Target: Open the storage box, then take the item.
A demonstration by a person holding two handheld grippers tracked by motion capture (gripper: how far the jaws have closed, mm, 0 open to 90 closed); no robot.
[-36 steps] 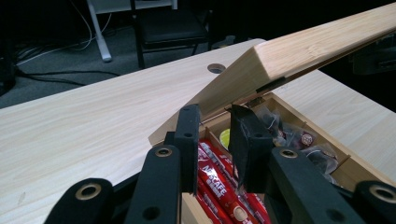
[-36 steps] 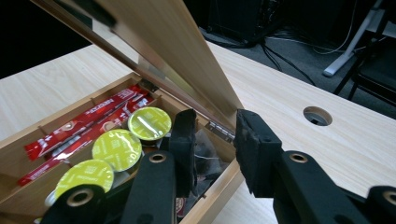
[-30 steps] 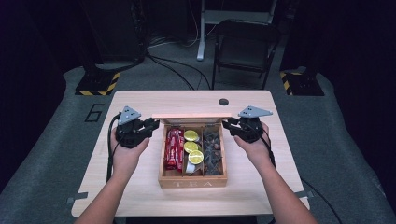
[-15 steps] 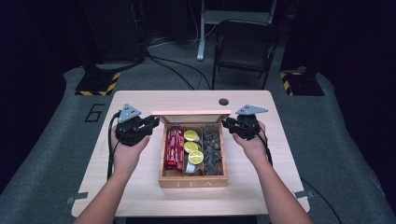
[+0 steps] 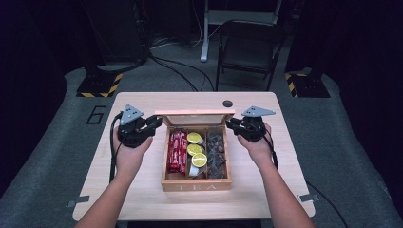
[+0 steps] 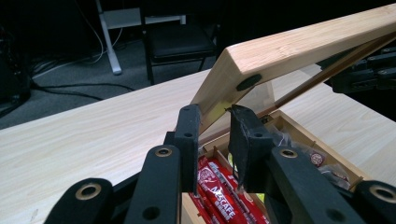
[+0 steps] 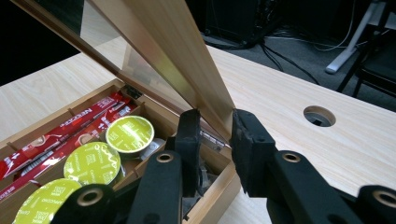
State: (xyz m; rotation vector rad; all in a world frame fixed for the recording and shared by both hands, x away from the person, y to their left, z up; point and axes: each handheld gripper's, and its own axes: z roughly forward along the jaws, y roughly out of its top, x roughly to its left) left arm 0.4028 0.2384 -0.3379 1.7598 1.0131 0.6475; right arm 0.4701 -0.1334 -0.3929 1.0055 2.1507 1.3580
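Observation:
A wooden tea box (image 5: 196,184) stands mid-table with its glass-paned lid (image 5: 195,117) raised at a slant. Inside lie red Nescafe sticks (image 5: 177,151), green capsules (image 5: 196,149) and dark wrapped packets (image 5: 217,154). My left gripper (image 5: 159,122) sits at the lid's left end. In the left gripper view its jaws (image 6: 214,126) close on the lid's side frame (image 6: 299,49), above the sticks (image 6: 219,196). My right gripper (image 5: 230,124) holds the opposite end. In the right gripper view the lid's edge (image 7: 187,51) runs between its jaws (image 7: 215,130), beside the capsules (image 7: 130,133).
The light wooden table (image 5: 142,199) has a round cable hole (image 5: 227,103) behind the box on the right. A black folding chair (image 5: 249,47) and a desk leg stand on the floor beyond the far edge. Bare tabletop lies on both sides of the box.
The right gripper has edged slightly inward along the lid's right end. The left gripper and the box have kept still, and the lid stays raised.

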